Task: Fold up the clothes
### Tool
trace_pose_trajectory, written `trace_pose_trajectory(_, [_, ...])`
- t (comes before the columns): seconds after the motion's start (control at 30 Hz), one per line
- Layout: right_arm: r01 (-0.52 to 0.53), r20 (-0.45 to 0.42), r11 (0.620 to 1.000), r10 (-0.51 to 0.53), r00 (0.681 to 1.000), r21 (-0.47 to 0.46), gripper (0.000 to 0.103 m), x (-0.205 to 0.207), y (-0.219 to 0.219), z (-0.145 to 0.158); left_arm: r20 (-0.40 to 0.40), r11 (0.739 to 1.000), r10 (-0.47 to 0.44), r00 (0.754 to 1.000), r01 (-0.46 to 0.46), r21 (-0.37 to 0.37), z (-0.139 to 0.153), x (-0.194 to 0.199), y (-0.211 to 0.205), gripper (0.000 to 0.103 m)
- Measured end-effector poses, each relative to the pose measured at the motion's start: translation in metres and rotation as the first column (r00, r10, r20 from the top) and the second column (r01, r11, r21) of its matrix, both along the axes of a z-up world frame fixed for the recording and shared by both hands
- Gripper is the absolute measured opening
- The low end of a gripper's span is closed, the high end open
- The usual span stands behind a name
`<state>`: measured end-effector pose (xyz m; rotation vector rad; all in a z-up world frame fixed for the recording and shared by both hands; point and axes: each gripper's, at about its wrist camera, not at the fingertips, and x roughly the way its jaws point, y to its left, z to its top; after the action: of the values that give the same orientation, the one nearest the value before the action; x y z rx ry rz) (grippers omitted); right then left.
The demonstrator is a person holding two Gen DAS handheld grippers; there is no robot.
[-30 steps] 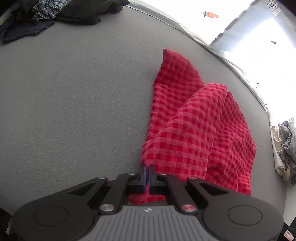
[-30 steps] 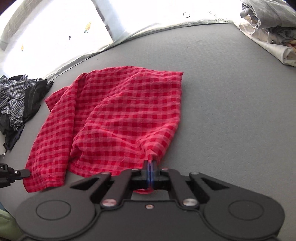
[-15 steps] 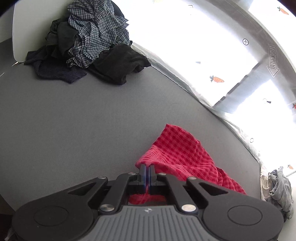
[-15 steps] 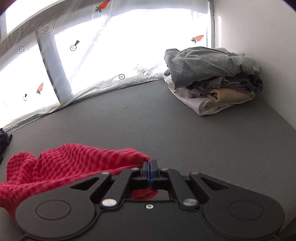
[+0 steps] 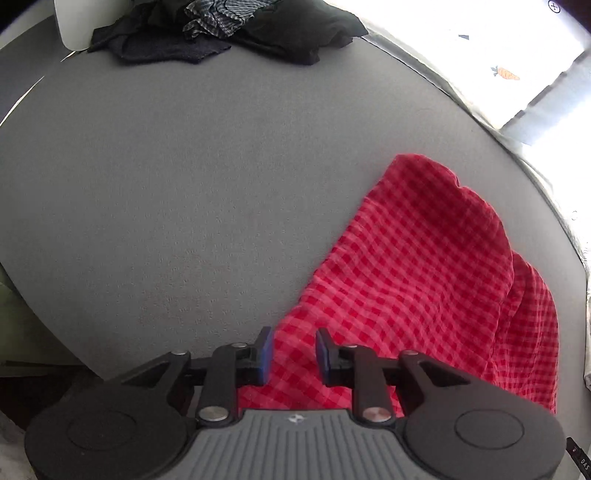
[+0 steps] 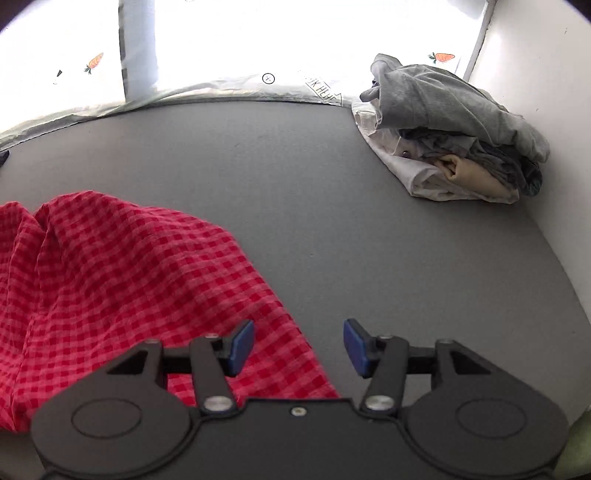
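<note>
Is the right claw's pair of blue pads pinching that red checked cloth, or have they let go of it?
Apart. In the right wrist view the right claw stands wide open, and the red checked cloth lies below its left pad, with grey surface showing between the pads.

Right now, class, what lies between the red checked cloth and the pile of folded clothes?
Only bare grey tabletop separates the red checked cloth from the pile of folded clothes; the right wrist view shows it.

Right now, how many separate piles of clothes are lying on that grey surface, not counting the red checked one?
2. A dark pile sits at the far left corner; a stack of grey, white and tan clothes sits at the far right corner by the wall. More may lie outside both views.
</note>
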<state>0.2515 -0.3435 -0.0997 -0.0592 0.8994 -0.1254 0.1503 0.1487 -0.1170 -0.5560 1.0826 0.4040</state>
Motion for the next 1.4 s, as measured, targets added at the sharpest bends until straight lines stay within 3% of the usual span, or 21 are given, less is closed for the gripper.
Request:
trace_pose_trajectory(0.13, [0.01,0.052,0.997,-0.014,0.999,0.076,0.056,0.021,0.008,0.016,0.034,0.998,-0.023,0.999,0.021,0.066,0.014,0.021,-0.004,0.047])
trace_pose_trajectory(0.27, [-0.037,0.063,0.991,0.029,0.998,0.13,0.056,0.049,0.023,0.017,0.07,0.999,-0.022,0.997,0.02,0.031,0.014,0.045,-0.004,0.053])
trace_pose_trajectory(0.4, [-0.095,0.075,0.982,0.084,0.994,0.161,0.058,0.079,0.04,0.015,0.073,0.997,-0.059,0.996,0.055,0.057,0.013,0.075,-0.013,0.07])
trace_pose_trajectory(0.57, [-0.164,0.041,0.964,0.159,0.986,0.211,0.064,0.129,0.071,-0.005,0.04,0.996,-0.089,0.995,0.088,0.032,-0.006,0.121,-0.018,0.073])
trace_pose_trajectory(0.77, [-0.197,-0.102,0.936,0.235,0.967,0.292,0.064,0.186,0.104,-0.044,-0.033,0.992,-0.122,0.992,0.123,0.021,-0.035,0.165,-0.025,0.073])
trace_pose_trajectory(1.03, [-0.28,-0.147,0.911,0.335,0.93,0.304,0.066,0.17,0.123,-0.053,-0.098,0.986,-0.165,0.981,0.168,0.019,-0.06,0.194,-0.034,0.08])
trace_pose_trajectory(1.1, [-0.303,-0.154,0.903,0.361,0.92,0.305,0.056,0.165,0.127,-0.054,-0.109,0.981,-0.186,0.977,0.191,0.036,-0.06,0.194,-0.038,0.083])
trace_pose_trajectory(1.17, [-0.325,-0.161,0.894,0.386,0.908,0.307,0.009,0.16,0.132,-0.055,-0.116,0.979,-0.194,0.974,0.2,0.046,-0.061,0.193,-0.04,0.085])
trace_pose_trajectory(1.27, [-0.329,-0.101,0.892,0.375,0.922,0.31,0.004,0.156,0.128,-0.047,-0.113,0.981,-0.184,0.976,0.19,0.044,-0.062,0.191,-0.039,0.091])
trace_pose_trajectory(1.4, [-0.317,0.094,0.914,0.303,0.948,0.253,0.003,0.148,0.115,-0.005,-0.103,0.983,-0.17,0.98,0.175,0.046,-0.062,0.186,-0.036,0.092])
